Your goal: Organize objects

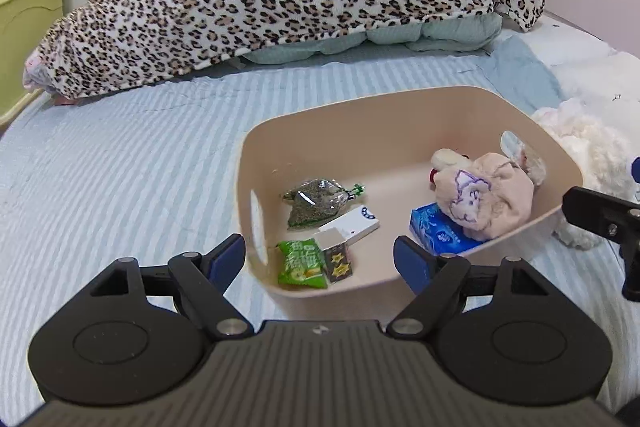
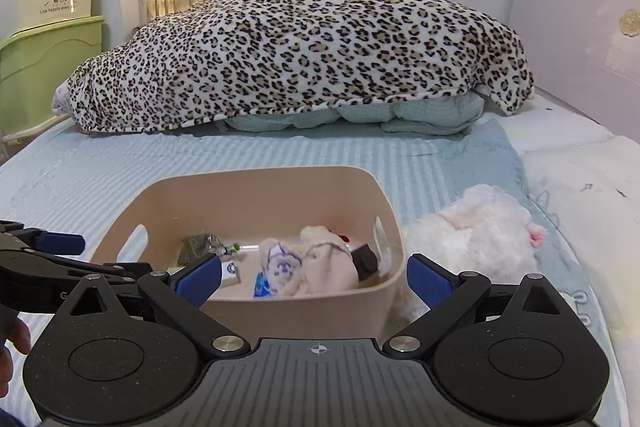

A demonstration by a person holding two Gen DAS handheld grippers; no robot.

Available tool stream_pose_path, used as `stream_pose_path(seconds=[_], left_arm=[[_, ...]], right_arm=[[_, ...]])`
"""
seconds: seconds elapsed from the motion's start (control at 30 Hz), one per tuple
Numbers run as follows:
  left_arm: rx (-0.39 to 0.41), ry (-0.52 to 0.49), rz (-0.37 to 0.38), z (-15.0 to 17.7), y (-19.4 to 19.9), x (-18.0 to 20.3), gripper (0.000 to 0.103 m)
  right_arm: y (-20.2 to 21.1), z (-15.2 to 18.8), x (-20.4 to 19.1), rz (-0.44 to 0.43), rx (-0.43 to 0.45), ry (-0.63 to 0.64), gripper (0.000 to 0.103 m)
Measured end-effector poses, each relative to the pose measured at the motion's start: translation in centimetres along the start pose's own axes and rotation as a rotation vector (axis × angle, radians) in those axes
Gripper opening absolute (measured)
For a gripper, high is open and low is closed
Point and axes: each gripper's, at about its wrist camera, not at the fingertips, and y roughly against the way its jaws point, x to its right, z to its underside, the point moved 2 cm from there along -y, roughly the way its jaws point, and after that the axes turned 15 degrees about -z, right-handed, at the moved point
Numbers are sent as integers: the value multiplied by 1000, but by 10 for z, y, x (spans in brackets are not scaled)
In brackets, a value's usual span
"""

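Beige bin [image 1: 400, 115] ahead of both spread tongs [image 1: 320, 259].

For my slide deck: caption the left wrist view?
Open left gripper hovers over beige plastic bin holding snacks and pink plush toy.

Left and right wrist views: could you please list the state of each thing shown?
Beige plastic bin: upright, partly filled.
Pink plush toy: lying in the bin.
White fluffy plush toy: outside, against the bin.
Green snack packet: flat on the bin floor.
Left gripper: open, empty.
Right gripper: open, empty.
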Motion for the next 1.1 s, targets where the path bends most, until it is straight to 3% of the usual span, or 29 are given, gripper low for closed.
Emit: stream_pose_path(seconds=[0.2, 0.5, 1.1], left_arm=[[38, 21, 10, 11, 31, -12, 82], [97, 13, 16, 32, 81, -16, 82], [112, 39, 74, 79, 142, -32, 83]], right_arm=[[26, 11, -2, -26, 2, -51, 101], [66, 26, -20, -8, -5, -29, 101], [124, 67, -52, -20, 3, -20, 102]])
